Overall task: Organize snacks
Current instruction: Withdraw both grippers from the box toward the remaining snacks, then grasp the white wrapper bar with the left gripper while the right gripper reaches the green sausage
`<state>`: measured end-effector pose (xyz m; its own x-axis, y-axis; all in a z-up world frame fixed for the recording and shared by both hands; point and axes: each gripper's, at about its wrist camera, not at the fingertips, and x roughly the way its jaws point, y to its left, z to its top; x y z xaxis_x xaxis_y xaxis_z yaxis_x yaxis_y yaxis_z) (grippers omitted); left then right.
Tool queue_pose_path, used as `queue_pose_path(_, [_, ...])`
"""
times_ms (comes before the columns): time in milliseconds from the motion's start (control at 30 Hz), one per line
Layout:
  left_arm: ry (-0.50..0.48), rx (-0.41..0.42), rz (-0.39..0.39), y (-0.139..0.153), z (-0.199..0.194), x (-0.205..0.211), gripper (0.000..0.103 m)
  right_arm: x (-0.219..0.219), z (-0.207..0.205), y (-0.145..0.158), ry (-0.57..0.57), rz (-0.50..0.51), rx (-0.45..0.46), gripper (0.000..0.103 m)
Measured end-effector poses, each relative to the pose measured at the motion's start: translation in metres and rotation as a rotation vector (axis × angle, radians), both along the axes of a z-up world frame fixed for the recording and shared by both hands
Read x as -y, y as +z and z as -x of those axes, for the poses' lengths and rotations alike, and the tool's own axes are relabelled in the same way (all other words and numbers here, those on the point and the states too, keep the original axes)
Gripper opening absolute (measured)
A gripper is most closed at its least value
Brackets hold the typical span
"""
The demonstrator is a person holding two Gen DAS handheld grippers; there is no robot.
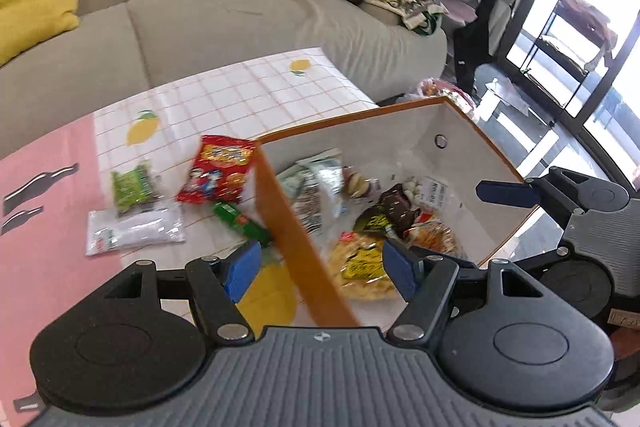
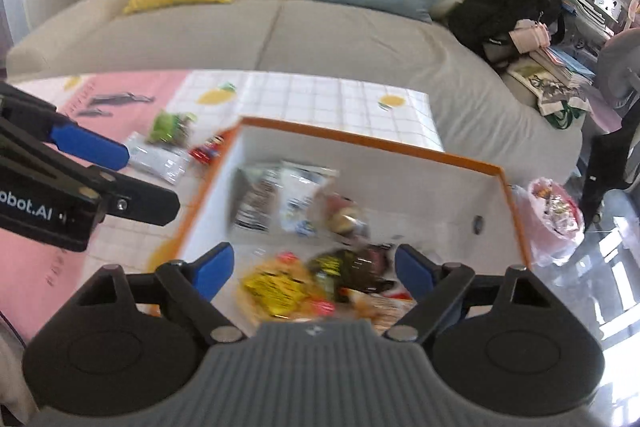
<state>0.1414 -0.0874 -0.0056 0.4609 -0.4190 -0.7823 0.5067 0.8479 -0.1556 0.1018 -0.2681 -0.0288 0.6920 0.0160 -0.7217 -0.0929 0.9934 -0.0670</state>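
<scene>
An orange-rimmed white box (image 1: 424, 125) (image 2: 400, 171) on the table holds several snack packets, among them a yellow one (image 1: 360, 265) (image 2: 276, 289) and a dark one (image 1: 394, 211). Left of the box lie a red packet (image 1: 218, 175), a green packet (image 1: 132, 187), a white packet (image 1: 134, 233) and a green stick pack (image 1: 240, 223). My left gripper (image 1: 320, 267) is open and empty, straddling the box's near wall. My right gripper (image 2: 310, 269) is open and empty over the box. The right gripper's blue finger (image 1: 506, 193) shows in the left wrist view.
The table has a checked lemon-print cloth (image 1: 256, 87) and a pink mat (image 1: 44, 187). A beige sofa (image 2: 280, 31) with yellow and blue cushions stands behind. A pink plastic bag (image 2: 554, 215) sits at the right beyond the box.
</scene>
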Motion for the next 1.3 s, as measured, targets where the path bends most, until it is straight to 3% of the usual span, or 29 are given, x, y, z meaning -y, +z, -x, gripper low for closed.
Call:
queue_pose_path(300, [0.091,0.018,-0.035,-0.015,0.009,-0.063,0.078,-0.052,0.007,-0.006,-0.003,-0.046,0.055,0.080])
queue_pose_path(600, [0.072,0.028,-0.082,-0.035,0.011,-0.110,0.077,-0.098,-0.006,-0.011,0.208,0.041,0.066,0.070])
queue_pose_path(1000, [-0.033,0.024,-0.046,-0.052,-0.029,-0.142,0.076,-0.120,-0.076,-0.027,0.470,0.202,-0.102,0.060])
queue_pose_path(1300, [-0.199,0.068,-0.169,-0.083,-0.082,-0.132,0.077,-0.135,-0.148,-0.044,0.589,0.301,-0.260,0.057])
